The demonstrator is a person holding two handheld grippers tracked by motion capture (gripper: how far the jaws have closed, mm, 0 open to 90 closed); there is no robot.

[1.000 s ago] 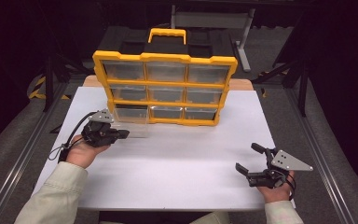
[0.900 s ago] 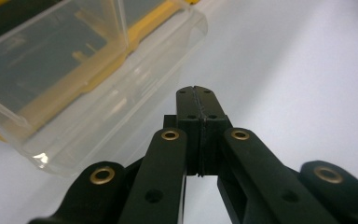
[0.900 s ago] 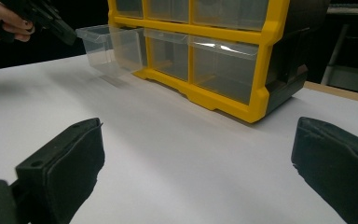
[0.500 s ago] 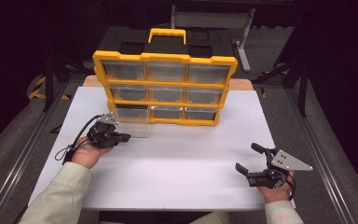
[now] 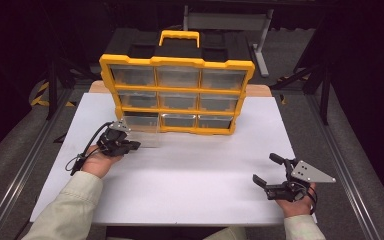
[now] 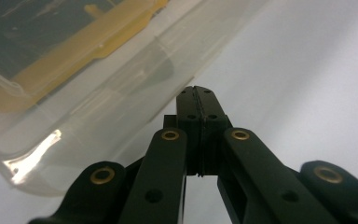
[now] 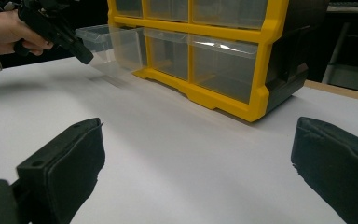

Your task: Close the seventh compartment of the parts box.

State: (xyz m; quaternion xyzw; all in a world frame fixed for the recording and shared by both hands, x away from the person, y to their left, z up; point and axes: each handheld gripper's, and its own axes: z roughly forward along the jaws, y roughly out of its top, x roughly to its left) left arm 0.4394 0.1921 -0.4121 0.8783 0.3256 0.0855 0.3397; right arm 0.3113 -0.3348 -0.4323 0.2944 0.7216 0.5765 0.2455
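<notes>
The clear plastic drawer (image 5: 142, 131) at the lower left of the yellow organiser (image 5: 177, 95) stands partly pulled out of its slot, its front jutting over the white bench (image 5: 190, 185) toward six o'clock while its rear stays inside the frame. It looks drawn out this far so that its inside can be reached without it dropping free. In the right gripper view the drawer (image 7: 107, 44) shows see-through, and nothing can be made out inside it. Just at its eight o'clock side sits the left claw (image 5: 130, 146), held low above the bench with its tips aimed at the drawer's front. In the left gripper view this left claw (image 6: 196, 95) is clenched, pad against pad, with nothing between them, and the drawer's clear wall (image 6: 121, 93) lies just beyond the tips; whether they touch it I cannot tell. Pressed together like this, the tips would serve as a blunt finger to nudge or push the drawer, not to grasp it. The eight other drawers sit flush in the organiser, which stands upright toward twelve o'clock of the bench, handle on top. Well apart, near the bench's five o'clock corner, the right claw (image 5: 272, 175) rests released, its pads (image 7: 72, 168) spread wide over bare bench and pointed toward the organiser, apparently waiting out of the way.
</notes>
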